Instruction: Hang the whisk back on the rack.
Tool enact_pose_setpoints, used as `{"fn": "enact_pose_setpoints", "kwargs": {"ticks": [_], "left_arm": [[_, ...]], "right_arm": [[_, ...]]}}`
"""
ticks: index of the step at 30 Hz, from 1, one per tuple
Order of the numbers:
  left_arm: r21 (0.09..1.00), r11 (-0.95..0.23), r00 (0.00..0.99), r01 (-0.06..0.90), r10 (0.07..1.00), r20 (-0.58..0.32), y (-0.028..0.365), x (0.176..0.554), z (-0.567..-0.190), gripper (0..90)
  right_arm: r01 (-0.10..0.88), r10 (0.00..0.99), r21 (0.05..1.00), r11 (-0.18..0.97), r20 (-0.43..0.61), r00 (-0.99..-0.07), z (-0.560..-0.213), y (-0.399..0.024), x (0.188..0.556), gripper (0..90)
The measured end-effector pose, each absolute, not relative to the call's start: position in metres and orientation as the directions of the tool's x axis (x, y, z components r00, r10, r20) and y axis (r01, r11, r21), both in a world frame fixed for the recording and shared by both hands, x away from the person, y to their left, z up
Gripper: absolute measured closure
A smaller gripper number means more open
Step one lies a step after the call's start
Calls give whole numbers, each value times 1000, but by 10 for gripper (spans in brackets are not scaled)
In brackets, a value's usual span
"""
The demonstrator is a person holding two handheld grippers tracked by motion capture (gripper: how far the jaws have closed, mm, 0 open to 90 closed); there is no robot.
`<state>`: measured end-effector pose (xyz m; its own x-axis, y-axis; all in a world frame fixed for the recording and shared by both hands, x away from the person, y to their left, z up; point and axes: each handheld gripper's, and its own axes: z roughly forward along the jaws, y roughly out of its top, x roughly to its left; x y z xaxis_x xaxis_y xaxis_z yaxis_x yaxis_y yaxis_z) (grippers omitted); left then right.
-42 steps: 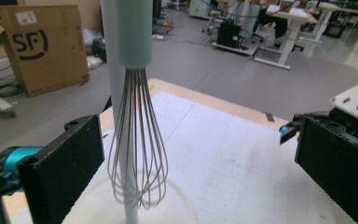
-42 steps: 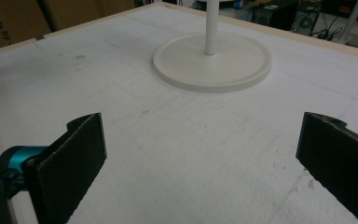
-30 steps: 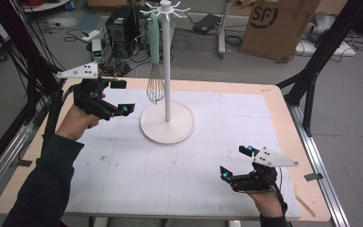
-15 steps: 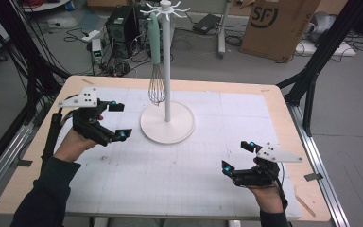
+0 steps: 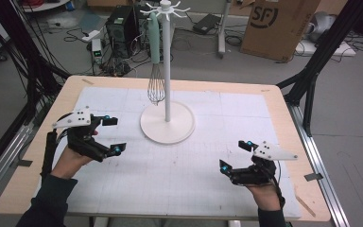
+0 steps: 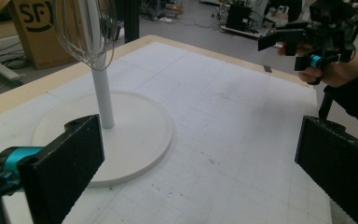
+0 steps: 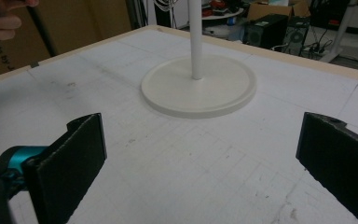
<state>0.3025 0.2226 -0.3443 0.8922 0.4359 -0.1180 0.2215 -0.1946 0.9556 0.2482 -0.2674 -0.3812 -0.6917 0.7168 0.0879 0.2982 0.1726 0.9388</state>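
On stand (image 5: 167, 124) | whisk (image 5: 156, 85) hangs (well beyond both) | left tongs (image 5: 114, 135), right tongs (image 5: 236, 155) agape, empty

The high view looks forward and down from above the near edge, while both gripper views sit low, close over the white gridded surface (image 5: 194, 175), sharing the round white stand base (image 6: 135, 135) at 12 o'clock.

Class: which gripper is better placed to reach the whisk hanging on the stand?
Left, probably. The left gripper is open beside the stand, on the side where the whisk hangs; the right gripper sits farther off.
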Motion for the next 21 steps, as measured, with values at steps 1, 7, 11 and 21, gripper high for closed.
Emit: {"fn": "enact_pose_setpoints", "kwargs": {"ticks": [1,7,11,21], "left_arm": [[954,-195,890,226,439,-122,224,301,-346,17],[962,-151,884,226,447,-137,233,294,-360,17],[963,-148,887,227,439,-142,236,290,-369,17],[957,-153,885,245,440,-156,239,283,-385,17]], "right_arm": [[298,715,938,176,87,-694,-382,-266,248,4],[298,713,940,167,94,-695,-383,-266,247,4],[295,717,942,161,93,-691,-383,-267,246,4],[296,721,942,158,95,-686,-387,-269,242,4]]}}
